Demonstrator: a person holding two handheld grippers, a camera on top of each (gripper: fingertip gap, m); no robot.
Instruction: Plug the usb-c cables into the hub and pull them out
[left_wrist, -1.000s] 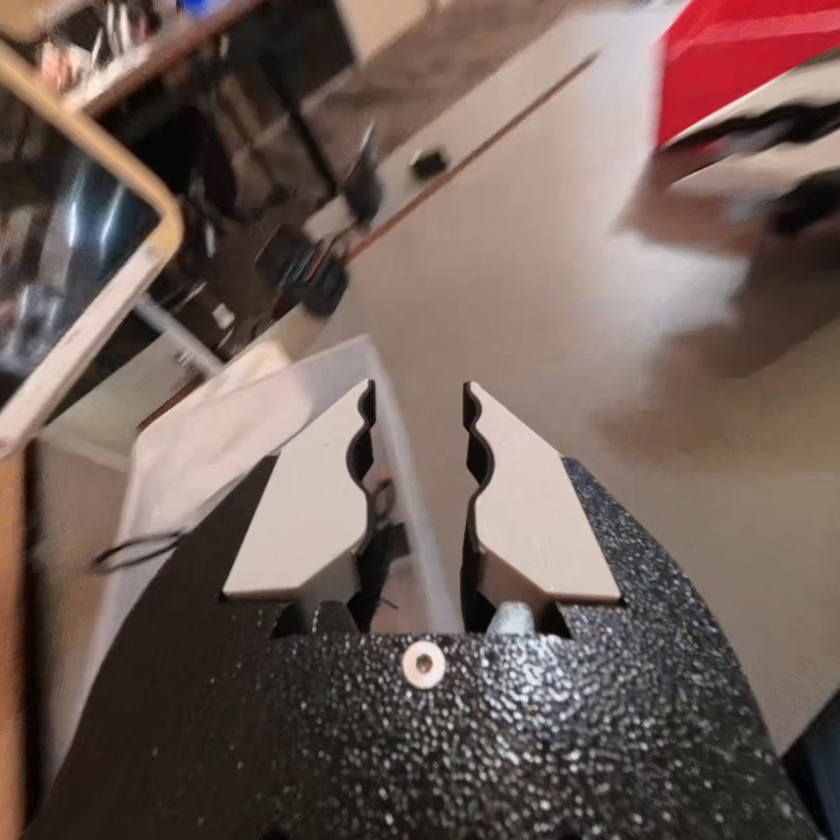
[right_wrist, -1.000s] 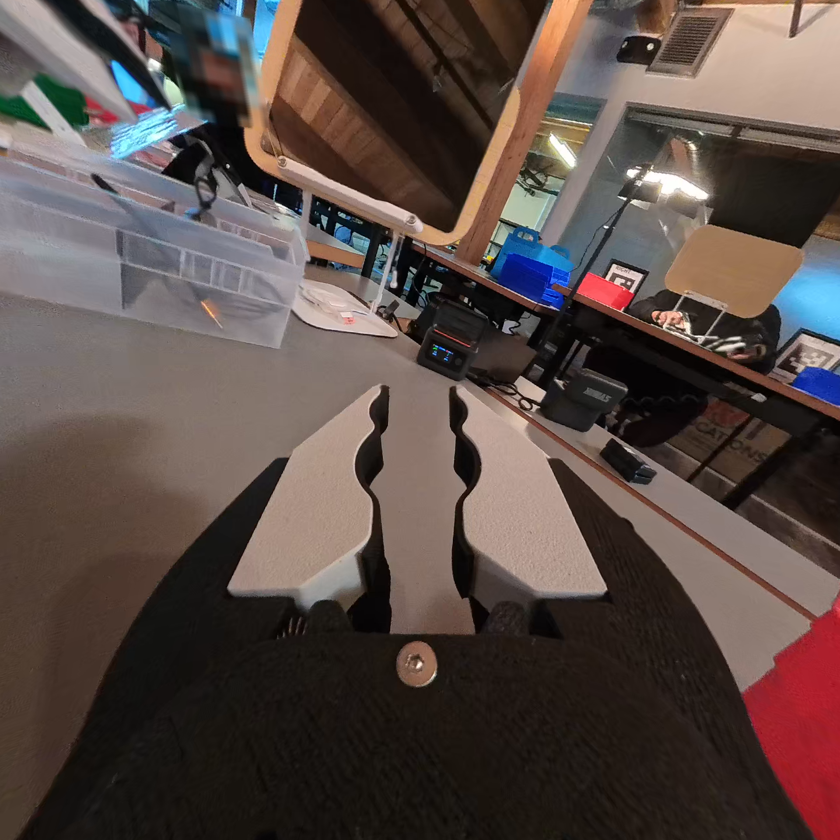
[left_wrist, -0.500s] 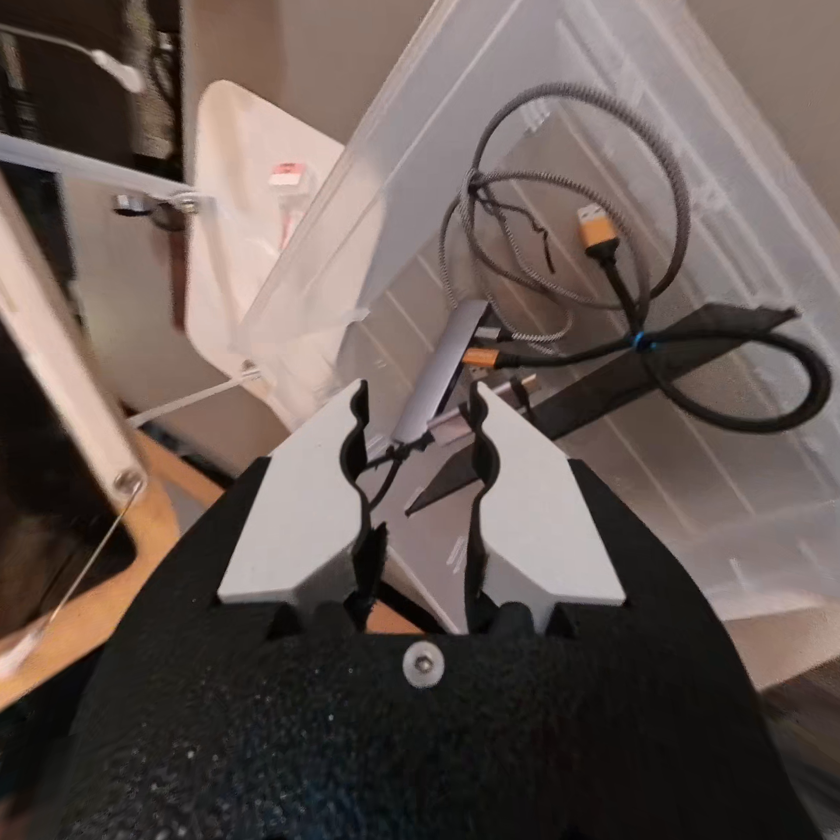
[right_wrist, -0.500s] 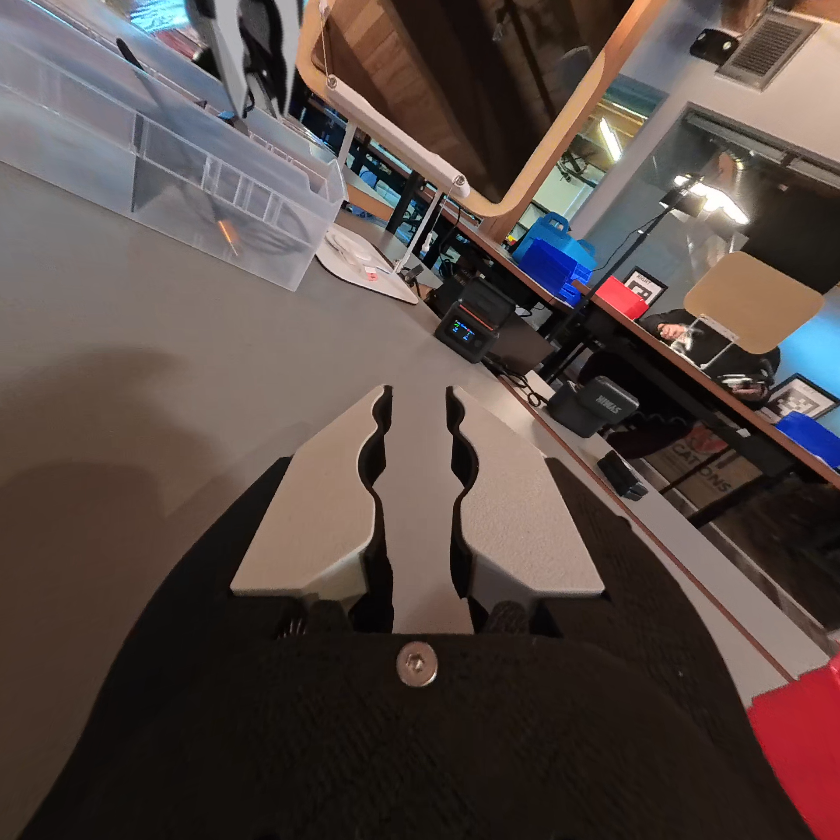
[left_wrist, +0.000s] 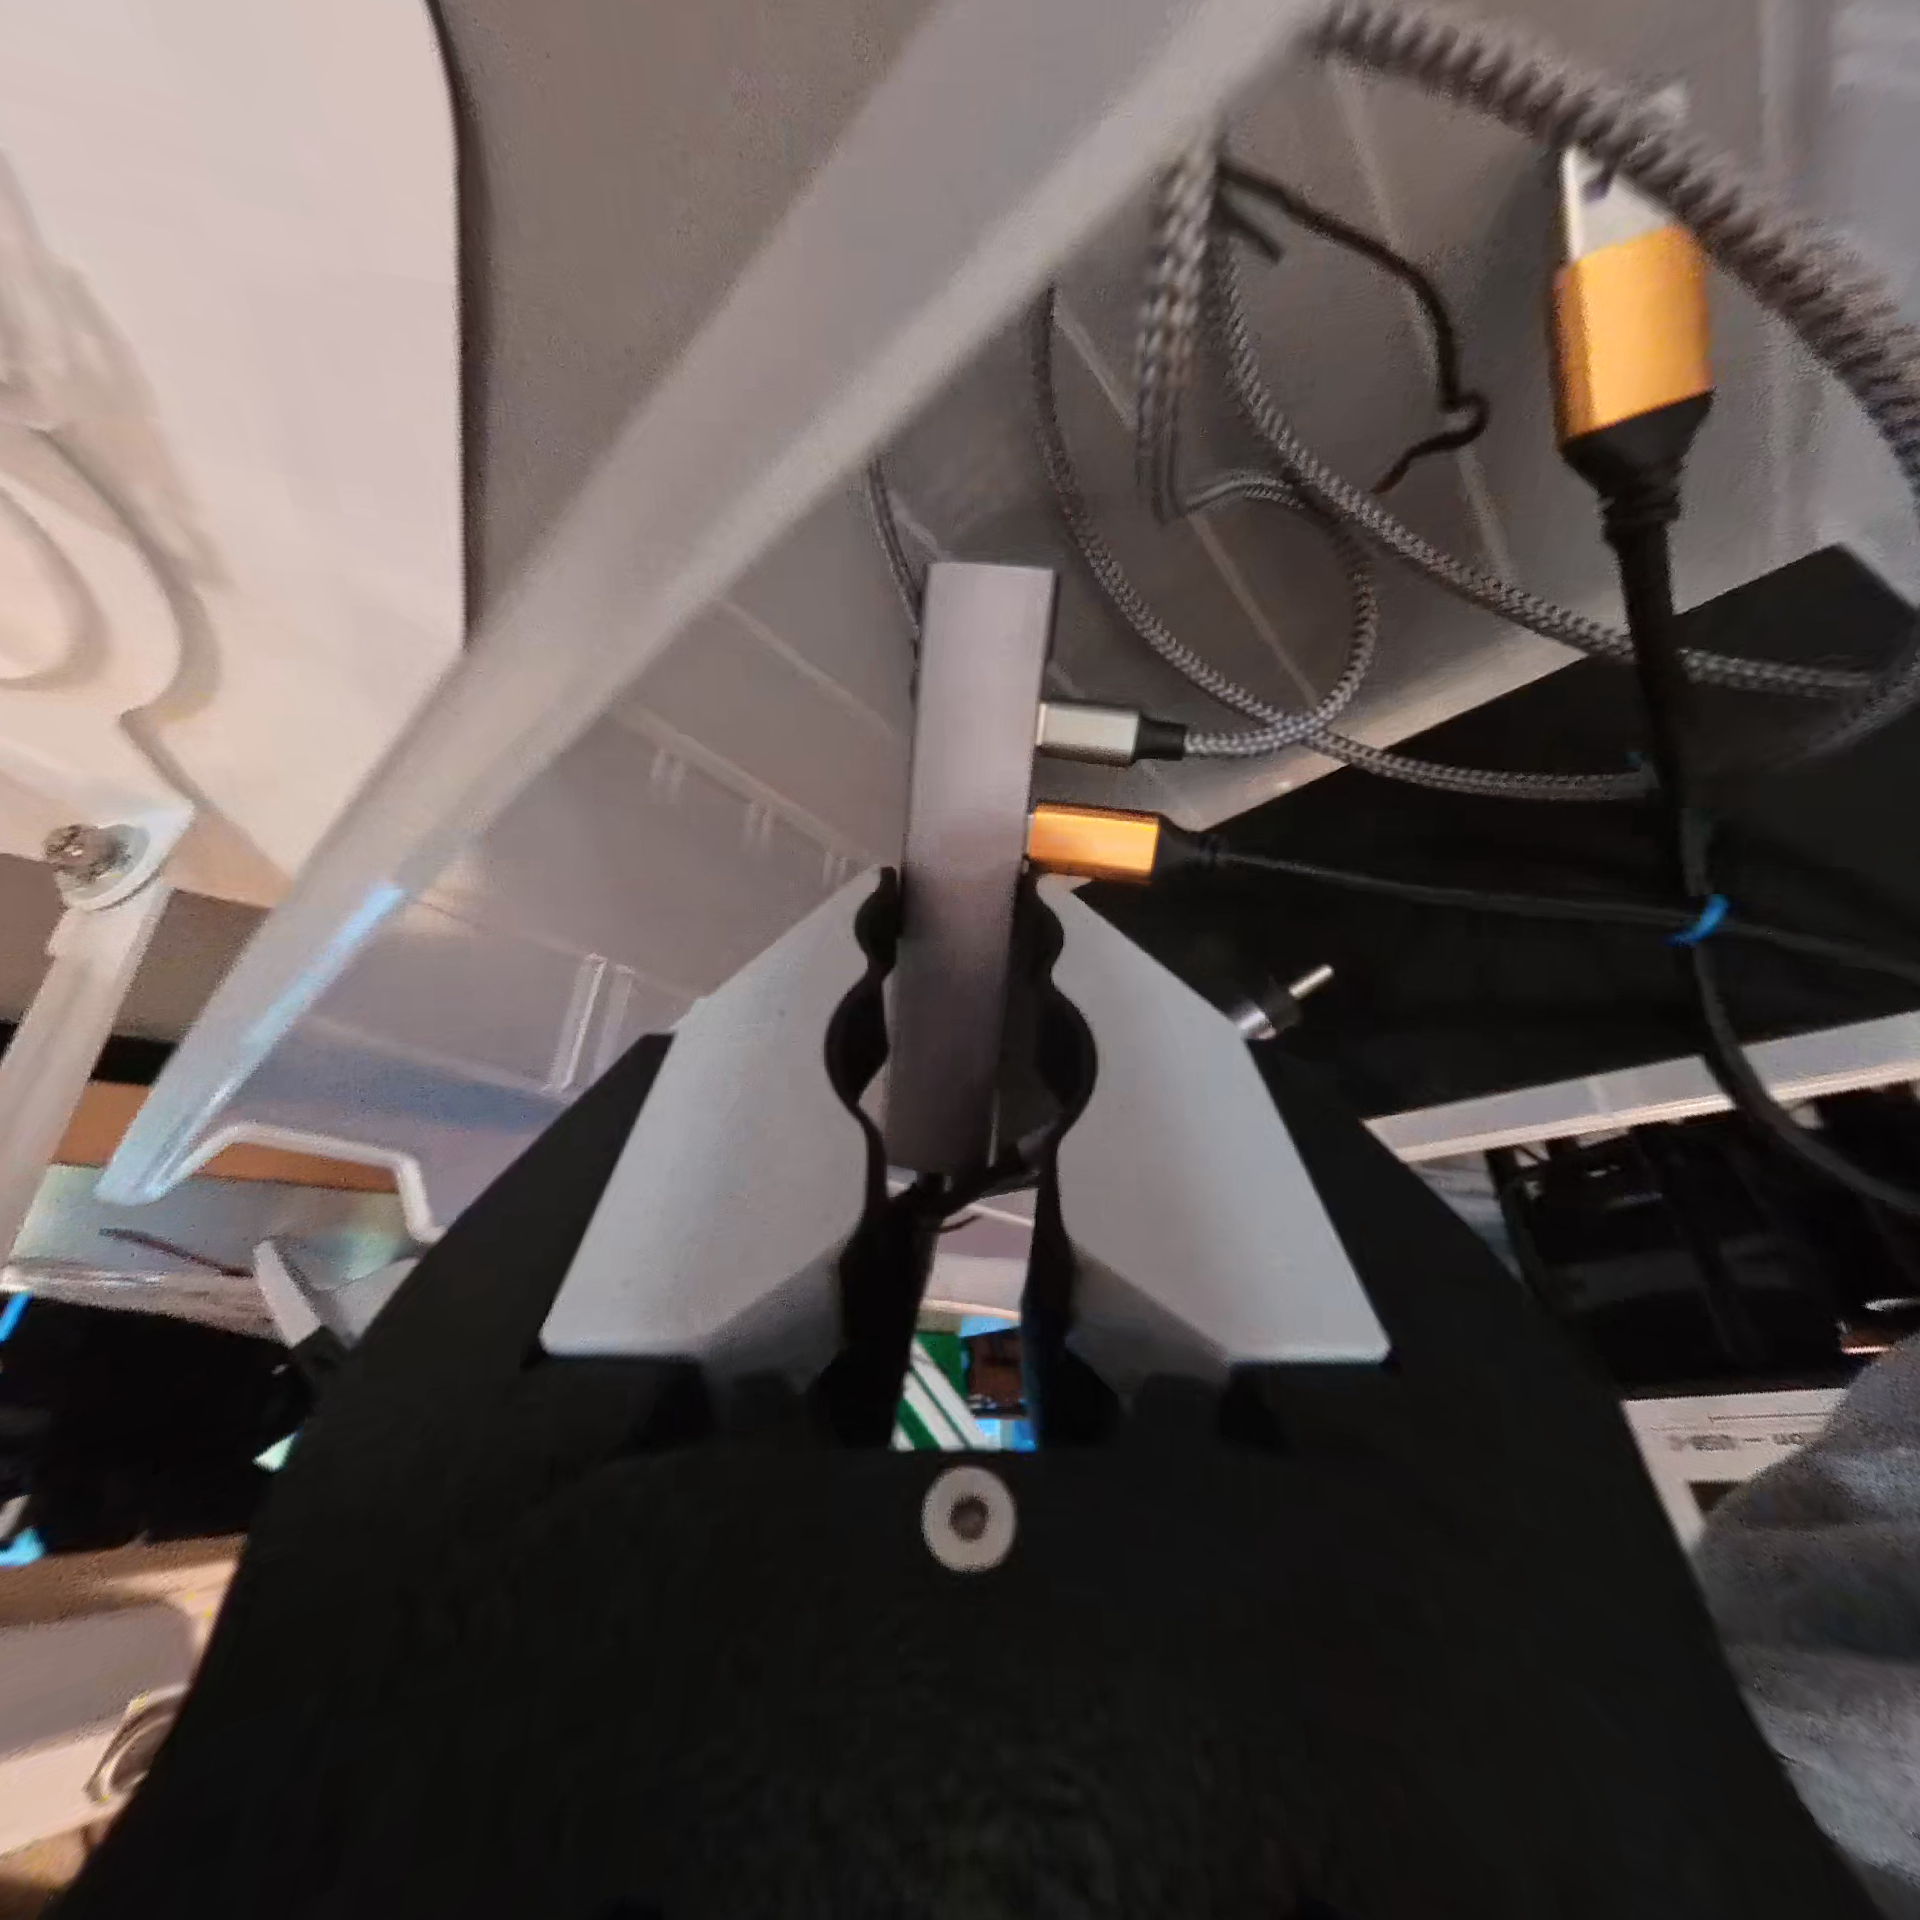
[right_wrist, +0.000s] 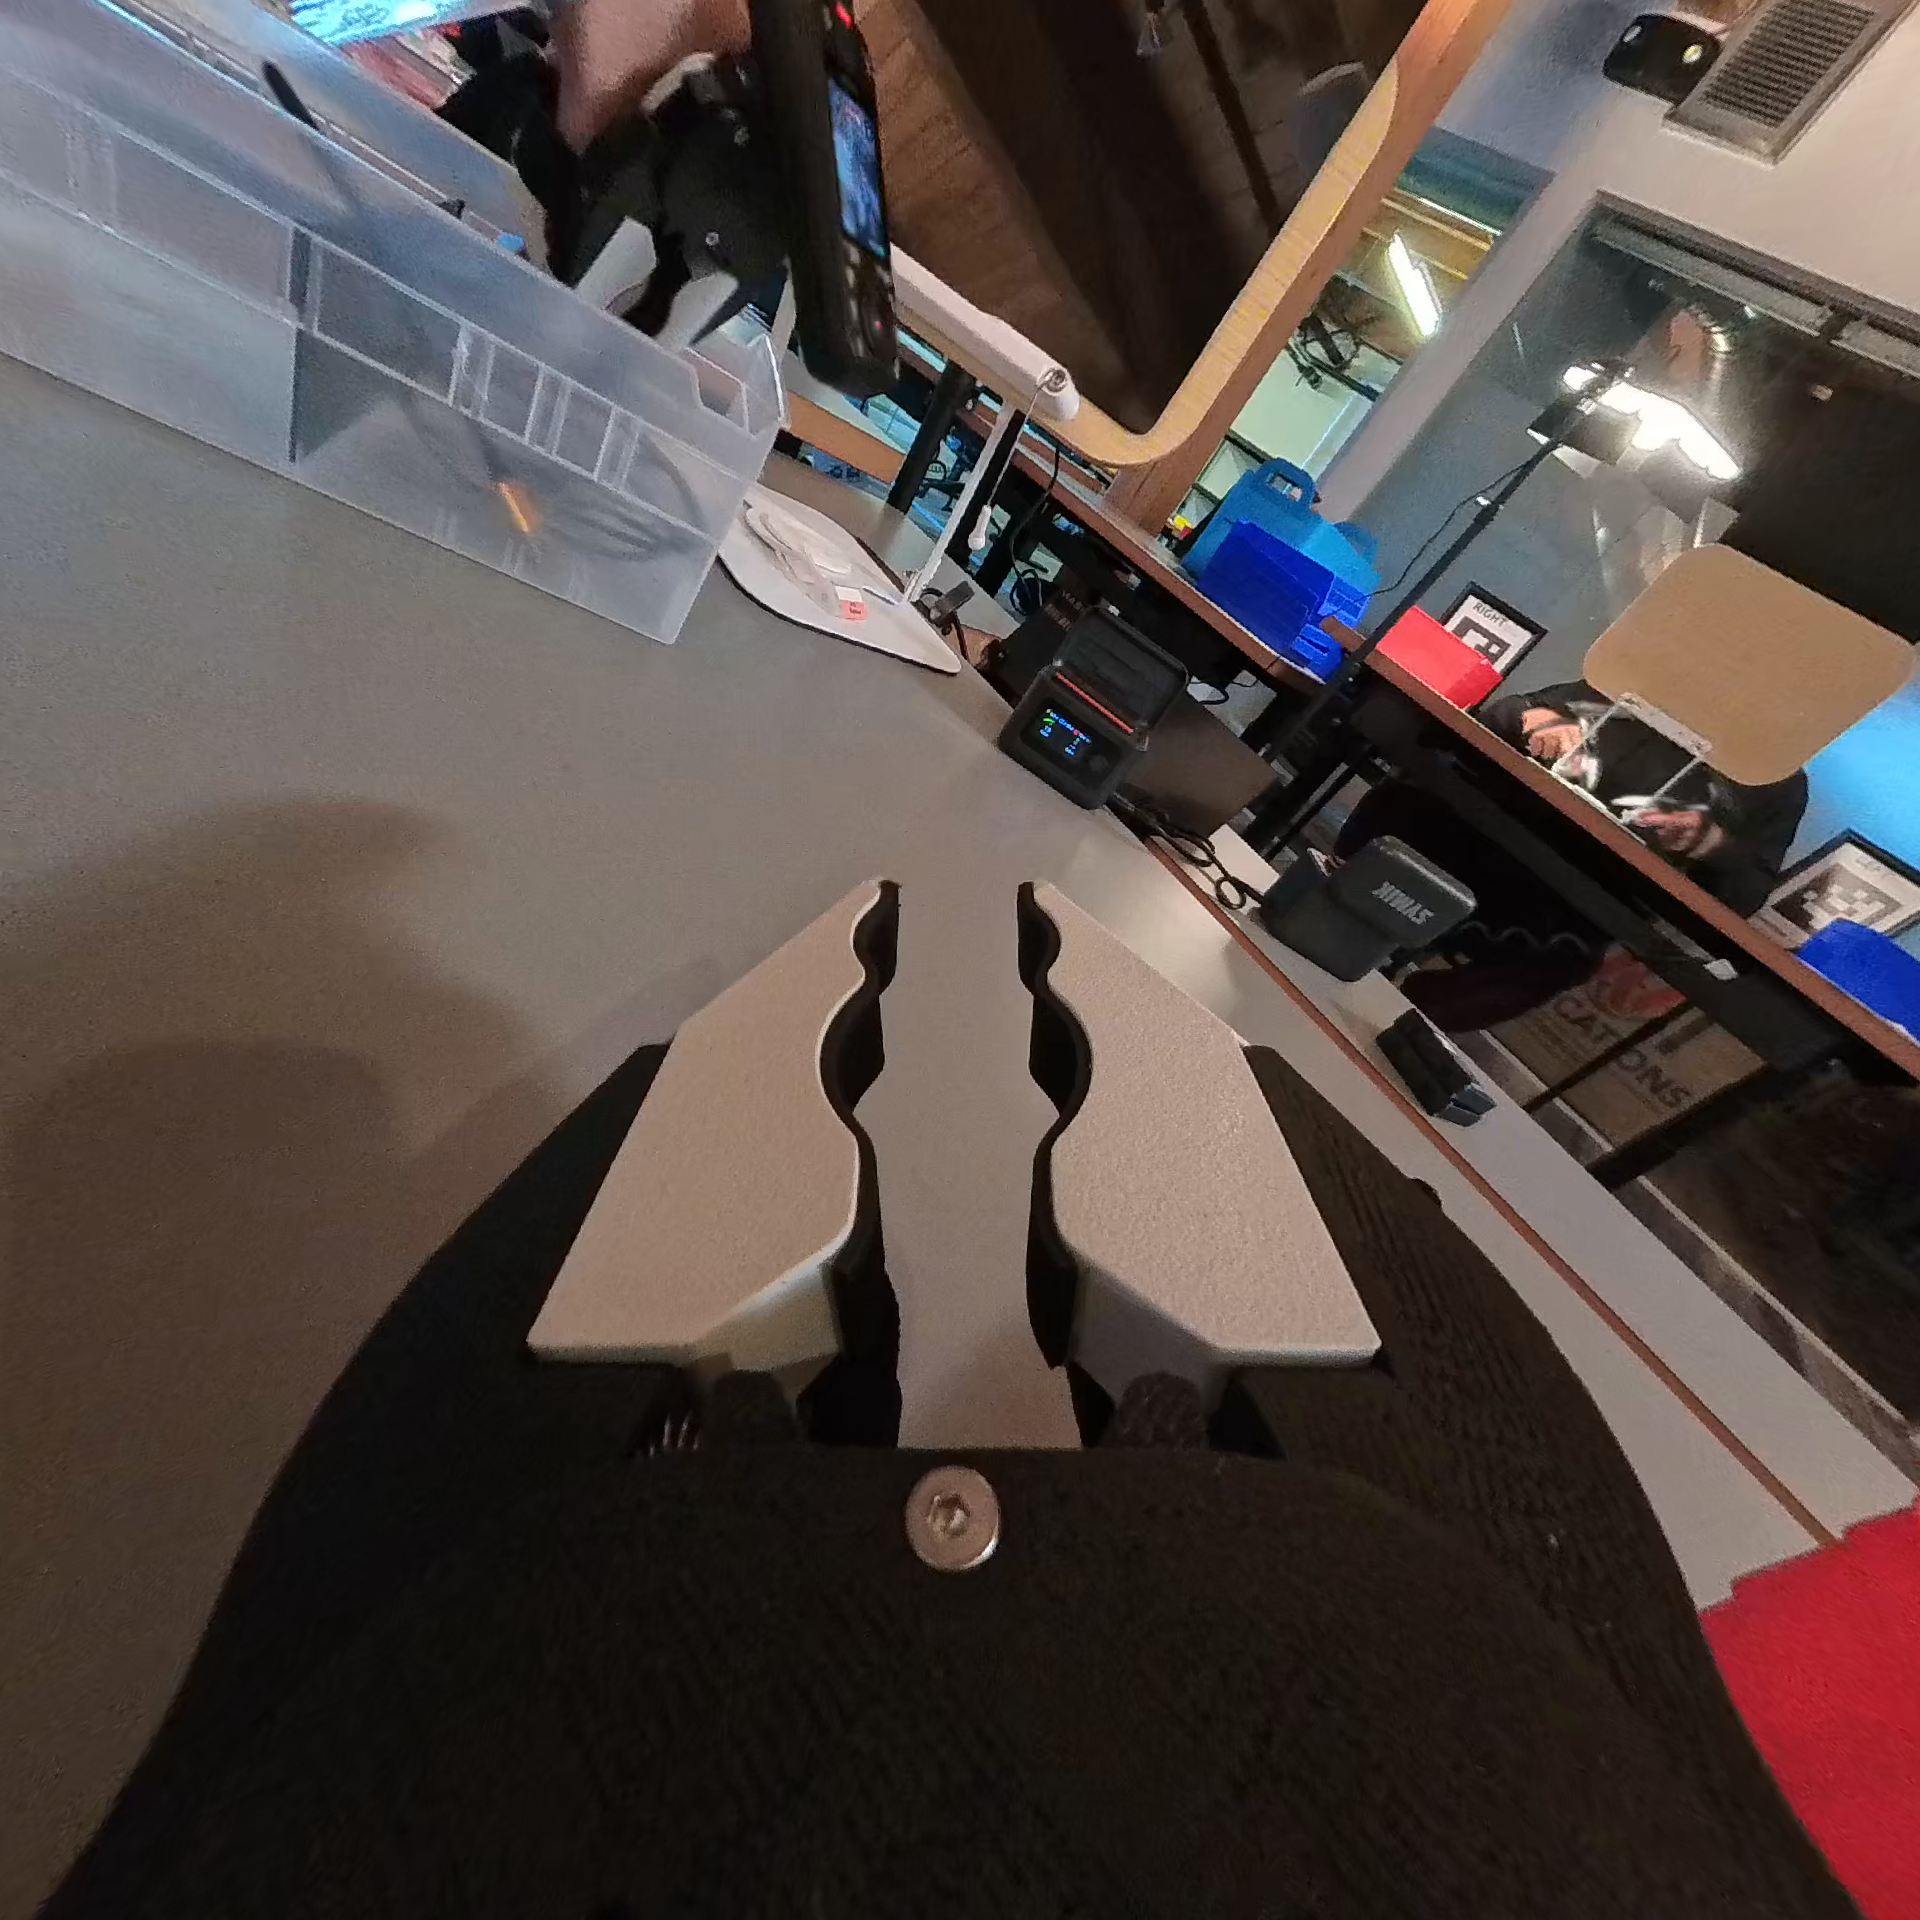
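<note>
In the left wrist view, the left tool reaches into a clear plastic bin. The grey hub stands between its two fingers, which sit close on either side of it; motion blur keeps me from saying whether they actually press on it. Two plugs sit in the hub's right side: a silver plug on a grey braided cable, and just below it an orange plug on a thin black cable. A second orange connector lies free farther up in the bin, at the end of a thicker black cable. The braided cable loops around the bin floor. A dark flat piece lies under the cables.

In the right wrist view, the right tool hangs low over the grey surface, its fingers parted with a clear gap and nothing between them. The clear plastic bin sits on the surface to the upper left, well apart from this tool, with the left tool dipping into it. A small black device with a lit screen stands beyond the bin, near the surface's far edge.
</note>
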